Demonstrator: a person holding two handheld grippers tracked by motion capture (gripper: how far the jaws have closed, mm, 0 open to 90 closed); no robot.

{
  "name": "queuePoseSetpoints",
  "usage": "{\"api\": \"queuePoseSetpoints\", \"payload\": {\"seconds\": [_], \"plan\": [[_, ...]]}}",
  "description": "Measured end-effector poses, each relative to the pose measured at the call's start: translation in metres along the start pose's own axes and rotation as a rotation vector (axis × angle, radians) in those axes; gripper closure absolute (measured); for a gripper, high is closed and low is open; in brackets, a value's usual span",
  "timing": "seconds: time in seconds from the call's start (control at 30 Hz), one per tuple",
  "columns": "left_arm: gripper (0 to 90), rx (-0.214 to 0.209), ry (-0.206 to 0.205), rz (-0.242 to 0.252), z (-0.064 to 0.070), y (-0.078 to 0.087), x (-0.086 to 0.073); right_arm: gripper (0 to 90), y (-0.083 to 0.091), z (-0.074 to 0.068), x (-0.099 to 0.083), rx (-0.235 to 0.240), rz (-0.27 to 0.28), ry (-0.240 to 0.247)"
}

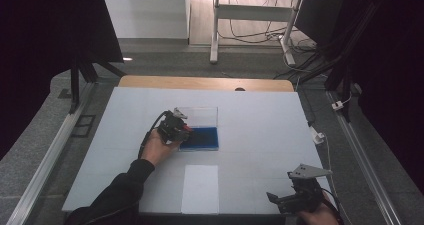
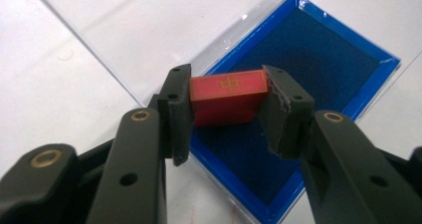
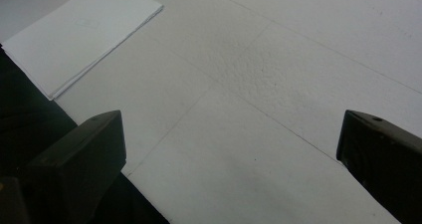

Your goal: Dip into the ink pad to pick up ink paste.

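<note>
A small red block (image 2: 228,97) with a gold mark on its top face is sitting between the two black jaws of the left gripper (image 2: 226,109), which is pinching it from both ends. The block is hanging just above the near corner of a blue pad (image 2: 318,74), a dark felt-like rectangle with a brighter blue border. The pad is lying inside a clear plastic case (image 2: 149,40), whose open lid is resting flat on the table beyond it. In the high view the left gripper (image 1: 182,130) is sitting at the left edge of the blue pad (image 1: 202,137), near the middle of the white table (image 1: 260,120), with the clear case (image 1: 200,116) reaching away from the person. The person's left hand (image 1: 157,147) is gripping the tool, and a dark sleeve is running back to the bottom edge. Nearer the person, a white sheet of paper (image 1: 200,187) is lying flat on the table, well apart from the case. The right gripper (image 1: 282,200) is hovering at the near right corner of the table, carrying a grey three-cornered plate on top. In the right gripper view its jaws are standing wide apart with nothing between them, over bare white table (image 3: 259,109), and the paper (image 3: 82,32) is showing at the upper left.
</note>
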State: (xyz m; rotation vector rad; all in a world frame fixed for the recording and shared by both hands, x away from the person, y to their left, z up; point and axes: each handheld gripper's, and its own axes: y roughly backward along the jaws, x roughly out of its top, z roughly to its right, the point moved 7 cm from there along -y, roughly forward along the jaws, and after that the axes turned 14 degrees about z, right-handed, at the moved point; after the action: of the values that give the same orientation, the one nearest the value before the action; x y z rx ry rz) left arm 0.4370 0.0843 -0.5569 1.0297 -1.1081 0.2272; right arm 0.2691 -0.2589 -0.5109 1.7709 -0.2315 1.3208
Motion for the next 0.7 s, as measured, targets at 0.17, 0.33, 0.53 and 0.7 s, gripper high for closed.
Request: {"api": "queuePoseSetpoints", "payload": {"seconds": [0.17, 0.33, 0.53, 0.7], "plan": [[58.5, -0.01, 0.034, 0.004, -0.0016, -0.0008, 0.0, 0.0, 0.0003, 0.0003, -0.0001, -0.002, -0.003, -0.003], [58.5, 0.039, -0.029, -0.007, 0.0042, -0.0012, 0.0005, 0.0, -0.0001, 0.0003, -0.0002, 0.001, -0.004, -0.005], [58.5, 0.007, 0.008, -0.004, 0.0005, -0.0008, 0.0002, 0.0, -0.0005, -0.0007, -0.0004, 0.005, -0.005, 0.001], [58.4, 0.01, 0.008, 0.003, 0.0008, -0.001, 0.0, 0.0, 0.0, 0.0002, -0.0003, 0.005, -0.002, -0.004]]}}
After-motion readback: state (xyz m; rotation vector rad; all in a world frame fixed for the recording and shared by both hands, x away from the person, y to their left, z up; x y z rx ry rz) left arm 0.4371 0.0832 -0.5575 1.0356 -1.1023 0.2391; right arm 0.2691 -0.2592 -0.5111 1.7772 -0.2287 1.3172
